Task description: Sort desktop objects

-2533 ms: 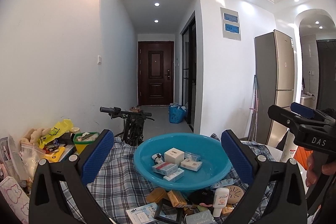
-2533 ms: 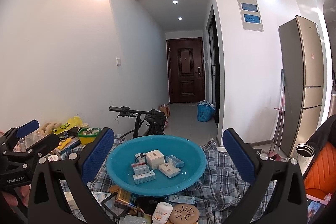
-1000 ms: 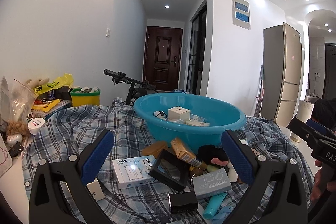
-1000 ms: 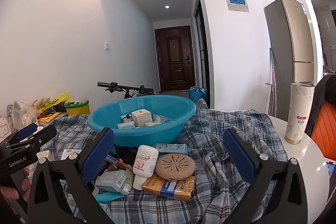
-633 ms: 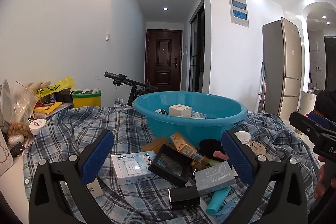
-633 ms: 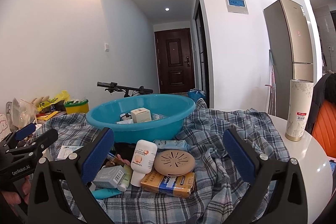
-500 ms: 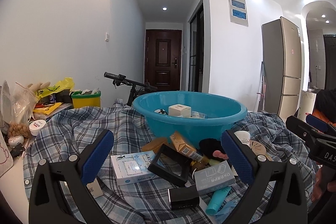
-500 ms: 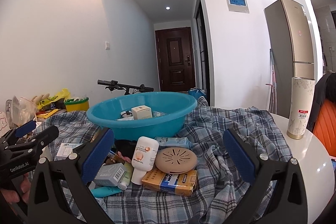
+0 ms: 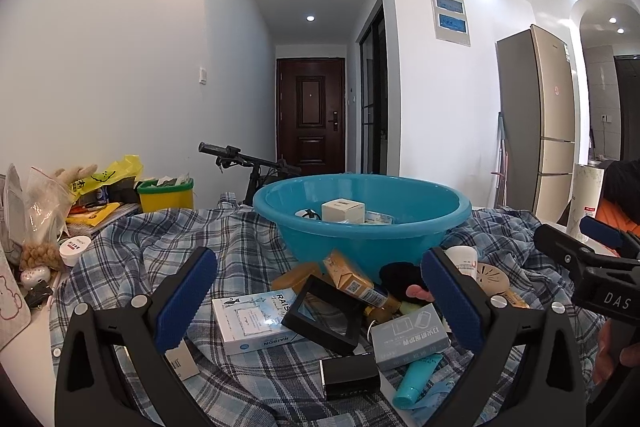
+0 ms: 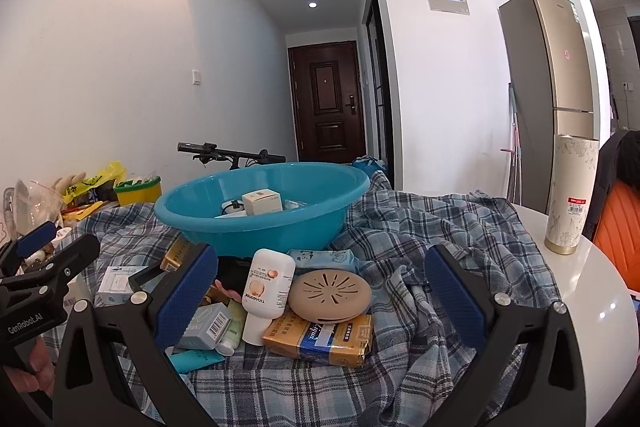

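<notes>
Checked cloth on our white table, blue basin holding small boxes, pile of bottles and boxes just in front, our left gripper and right gripper both spread wide, holding nothing

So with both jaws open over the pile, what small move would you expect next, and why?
Probably the right gripper eases down onto the white bottle. It lies on top of the clutter, framed by the open jaws, while the teal basin behind already holds boxes. The left gripper holds nothing.
</notes>
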### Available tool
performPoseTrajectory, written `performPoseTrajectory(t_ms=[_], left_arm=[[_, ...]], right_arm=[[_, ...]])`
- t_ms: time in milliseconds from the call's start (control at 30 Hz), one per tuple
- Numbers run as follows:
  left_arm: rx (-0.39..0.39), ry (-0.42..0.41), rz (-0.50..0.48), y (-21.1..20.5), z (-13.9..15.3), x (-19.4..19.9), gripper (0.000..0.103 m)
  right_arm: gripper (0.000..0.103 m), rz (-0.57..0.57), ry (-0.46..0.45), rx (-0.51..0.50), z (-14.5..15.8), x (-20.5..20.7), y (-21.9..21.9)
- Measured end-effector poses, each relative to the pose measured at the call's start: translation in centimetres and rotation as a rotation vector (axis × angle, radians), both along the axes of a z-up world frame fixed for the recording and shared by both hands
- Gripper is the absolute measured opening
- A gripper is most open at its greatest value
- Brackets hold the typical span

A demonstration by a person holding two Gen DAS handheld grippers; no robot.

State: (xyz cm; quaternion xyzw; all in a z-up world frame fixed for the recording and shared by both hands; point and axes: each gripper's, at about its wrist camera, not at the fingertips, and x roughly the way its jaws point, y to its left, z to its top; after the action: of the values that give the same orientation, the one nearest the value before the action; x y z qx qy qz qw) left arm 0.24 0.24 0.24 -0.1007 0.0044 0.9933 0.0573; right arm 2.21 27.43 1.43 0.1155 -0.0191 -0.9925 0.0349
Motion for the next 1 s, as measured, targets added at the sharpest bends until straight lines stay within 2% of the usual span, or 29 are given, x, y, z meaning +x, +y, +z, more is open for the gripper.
performPoseTrajectory(t_ms=[167,1000], left_arm=[[-0.006,-0.006,0.001,0.06,-0.02,-0.12,0.103],[0.011,-0.005,0.014,-0.44,-0.08,-0.25,0.103]], right_arm=[[0.103,0.004,-0.006,0.059,-0.02,-0.08,-1.15],[0.103,0.002,-0.009,0.042,-0.04,-0.1,-0.78]])
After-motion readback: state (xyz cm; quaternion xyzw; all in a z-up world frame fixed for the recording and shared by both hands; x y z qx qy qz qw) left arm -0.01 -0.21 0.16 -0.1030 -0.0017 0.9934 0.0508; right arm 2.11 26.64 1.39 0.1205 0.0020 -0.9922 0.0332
